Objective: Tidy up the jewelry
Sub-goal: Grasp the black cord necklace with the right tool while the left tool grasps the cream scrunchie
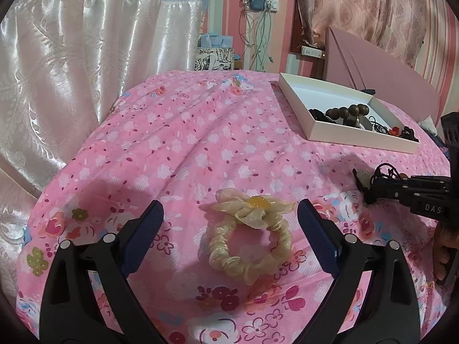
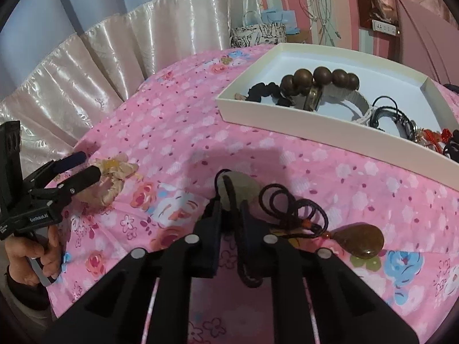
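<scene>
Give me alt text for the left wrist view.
The open left gripper straddles a cream flower scrunchie on the pink floral cloth. A white tray of jewelry sits back right; the right gripper is at the right edge.

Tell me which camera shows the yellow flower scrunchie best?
The left wrist view: the scrunchie lies whole and close between the open left tool fingers. In the right wrist view it is small, far left, partly hidden behind that tool.

Tray's [image 2: 275,120] right end cut off
</scene>
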`<control>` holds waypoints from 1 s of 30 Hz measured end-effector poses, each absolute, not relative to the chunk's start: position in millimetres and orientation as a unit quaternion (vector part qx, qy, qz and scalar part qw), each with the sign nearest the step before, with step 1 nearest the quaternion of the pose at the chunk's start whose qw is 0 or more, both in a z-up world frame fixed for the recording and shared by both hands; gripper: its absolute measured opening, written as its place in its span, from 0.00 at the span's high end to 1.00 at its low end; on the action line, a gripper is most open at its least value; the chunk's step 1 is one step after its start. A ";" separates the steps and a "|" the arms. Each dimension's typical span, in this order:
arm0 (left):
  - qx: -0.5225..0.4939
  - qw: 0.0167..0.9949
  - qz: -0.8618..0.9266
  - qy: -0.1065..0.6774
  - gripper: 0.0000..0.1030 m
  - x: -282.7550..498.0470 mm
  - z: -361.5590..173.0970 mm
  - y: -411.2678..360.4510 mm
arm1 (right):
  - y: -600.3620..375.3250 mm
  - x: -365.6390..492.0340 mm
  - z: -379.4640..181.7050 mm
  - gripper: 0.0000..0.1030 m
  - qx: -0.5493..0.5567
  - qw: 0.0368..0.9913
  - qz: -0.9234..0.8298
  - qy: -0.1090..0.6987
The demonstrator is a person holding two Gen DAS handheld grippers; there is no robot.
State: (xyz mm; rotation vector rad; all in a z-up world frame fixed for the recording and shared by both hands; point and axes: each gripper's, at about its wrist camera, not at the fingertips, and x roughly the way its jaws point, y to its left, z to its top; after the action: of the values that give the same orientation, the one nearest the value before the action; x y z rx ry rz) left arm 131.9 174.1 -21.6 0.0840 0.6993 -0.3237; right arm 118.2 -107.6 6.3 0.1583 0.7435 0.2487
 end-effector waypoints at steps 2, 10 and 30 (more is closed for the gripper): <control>0.043 0.926 -0.154 0.341 0.09 132.3 -21.5 173.9 | -107.6 111.9 12.0 0.99 0.067 0.929 0.113 0.345; 0.041 0.923 -0.147 0.354 0.27 136.0 -23.7 175.0 | -125.5 97.9 42.2 0.99 0.077 0.941 0.110 0.312; 0.033 0.921 -0.152 0.356 0.15 135.8 -23.7 176.4 | -91.7 123.7 56.5 0.71 0.066 0.939 0.112 0.320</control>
State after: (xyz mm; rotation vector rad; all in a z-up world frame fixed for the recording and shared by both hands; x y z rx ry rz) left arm 135.8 176.4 -23.7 0.0685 0.7311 -0.3118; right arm 123.7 -91.7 56.5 0.1343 0.6526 0.2284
